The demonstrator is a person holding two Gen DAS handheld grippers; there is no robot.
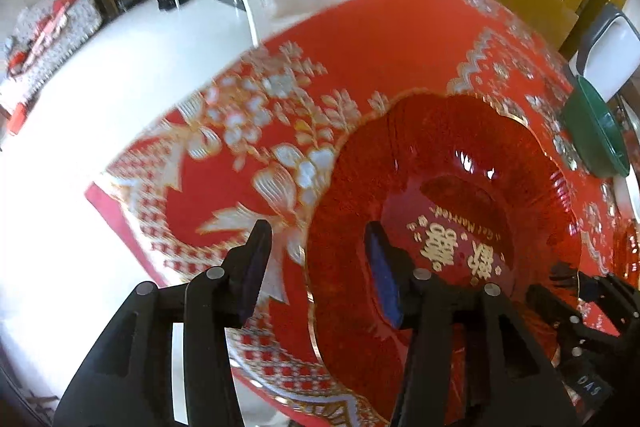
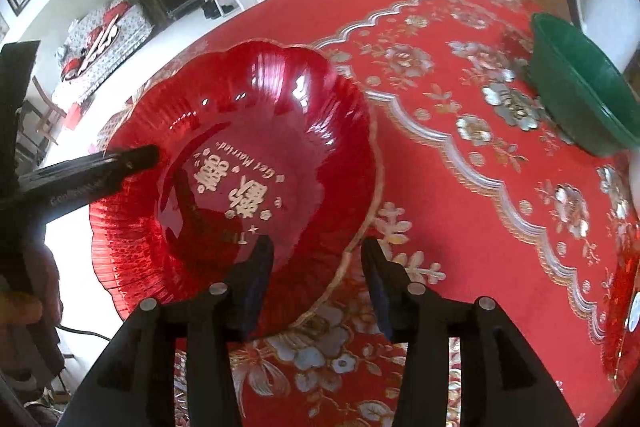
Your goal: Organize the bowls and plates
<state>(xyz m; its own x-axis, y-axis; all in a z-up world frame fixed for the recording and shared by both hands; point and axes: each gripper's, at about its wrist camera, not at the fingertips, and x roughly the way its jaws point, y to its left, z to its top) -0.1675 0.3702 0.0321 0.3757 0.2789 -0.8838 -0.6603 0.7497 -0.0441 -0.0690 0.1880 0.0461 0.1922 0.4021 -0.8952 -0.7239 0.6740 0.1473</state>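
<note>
Left wrist view: the red bowl's (image 1: pixel 460 211) rim is straddled by both parted grippers (image 1: pixel 316 267) (image 2: pixel 316 275), seemingly for a two-sided lift.

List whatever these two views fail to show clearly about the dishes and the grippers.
- Red scalloped glass bowl: whether the right gripper or left gripper touches its rim is unclear in either view.
- Green plastic bowl: cut by the frame edge, both views.
- Red dish, right wrist view: mostly cropped.

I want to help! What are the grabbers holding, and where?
Both grippers, left and right, straddle the red bowl's rim on opposite sides, jaws wide. Whether they pinch it can't be told.
</note>
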